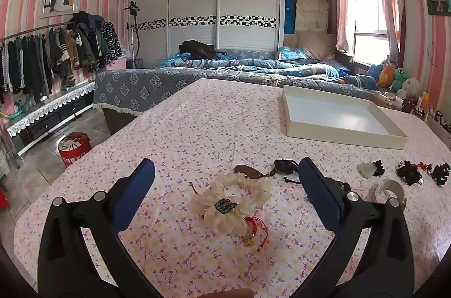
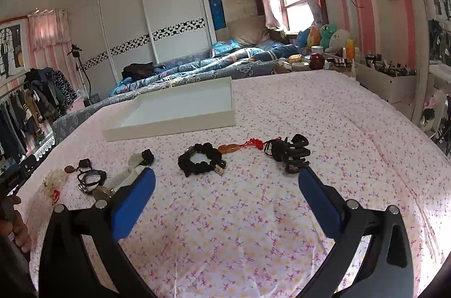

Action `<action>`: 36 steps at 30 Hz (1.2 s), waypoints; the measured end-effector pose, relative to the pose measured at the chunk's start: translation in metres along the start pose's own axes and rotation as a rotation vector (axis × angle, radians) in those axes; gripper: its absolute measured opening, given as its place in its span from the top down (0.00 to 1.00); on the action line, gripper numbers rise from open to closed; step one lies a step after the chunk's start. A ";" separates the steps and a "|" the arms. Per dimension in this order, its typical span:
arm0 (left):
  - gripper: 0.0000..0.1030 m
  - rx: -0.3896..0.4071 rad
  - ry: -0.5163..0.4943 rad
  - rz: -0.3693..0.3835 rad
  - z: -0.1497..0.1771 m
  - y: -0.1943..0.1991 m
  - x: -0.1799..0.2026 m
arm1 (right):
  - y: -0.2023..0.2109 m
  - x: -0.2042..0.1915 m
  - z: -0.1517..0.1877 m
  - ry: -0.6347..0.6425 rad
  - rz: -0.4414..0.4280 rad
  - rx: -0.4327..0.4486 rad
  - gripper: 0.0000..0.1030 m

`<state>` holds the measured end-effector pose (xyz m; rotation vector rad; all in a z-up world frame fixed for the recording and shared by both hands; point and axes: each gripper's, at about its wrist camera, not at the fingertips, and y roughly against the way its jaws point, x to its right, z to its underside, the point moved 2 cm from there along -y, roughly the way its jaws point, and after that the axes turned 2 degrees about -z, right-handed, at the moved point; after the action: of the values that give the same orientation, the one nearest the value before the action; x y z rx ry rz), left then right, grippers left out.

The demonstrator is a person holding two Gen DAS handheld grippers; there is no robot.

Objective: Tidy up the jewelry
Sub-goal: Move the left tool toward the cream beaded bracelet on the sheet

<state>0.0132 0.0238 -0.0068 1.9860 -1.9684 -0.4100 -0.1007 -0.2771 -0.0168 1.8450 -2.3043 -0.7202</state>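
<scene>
My left gripper [image 1: 225, 179] is open, its blue fingers either side of a cream scrunchie [image 1: 231, 202] that lies on the floral cloth with a red cord charm [image 1: 253, 227] beside it. A brown pendant on a black cord [image 1: 248, 172] lies just beyond. My right gripper [image 2: 225, 185] is open and empty above the cloth. Ahead of it lie a black scrunchie [image 2: 200, 158], a red-knot amber charm [image 2: 239, 146] and a black claw clip [image 2: 294, 154]. An empty white tray [image 1: 338, 115] stands further back; it also shows in the right wrist view [image 2: 174, 106].
More pieces lie at the right in the left wrist view: a pale stone with a black tie [image 1: 369, 168] and black clips [image 1: 439, 174]. A bed [image 1: 253, 69] borders the table's far side. A clothes rack [image 1: 42, 53] stands left; cosmetics [image 2: 386, 69] crowd the right.
</scene>
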 end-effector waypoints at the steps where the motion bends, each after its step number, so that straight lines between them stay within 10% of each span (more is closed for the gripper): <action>1: 0.03 0.000 0.003 -0.002 0.000 0.000 -0.001 | -0.001 0.000 0.000 -0.002 -0.008 -0.005 0.02; 26: 0.03 -0.178 0.130 0.148 0.005 -0.037 -0.015 | -0.015 -0.013 0.004 0.077 0.058 -0.086 0.02; 36: 0.03 -0.084 0.046 0.139 0.003 -0.019 0.001 | -0.016 -0.007 0.004 0.049 0.061 -0.092 0.02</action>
<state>0.0290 0.0225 -0.0170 1.7799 -2.0114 -0.4022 -0.0863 -0.2713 -0.0253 1.7263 -2.2469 -0.7498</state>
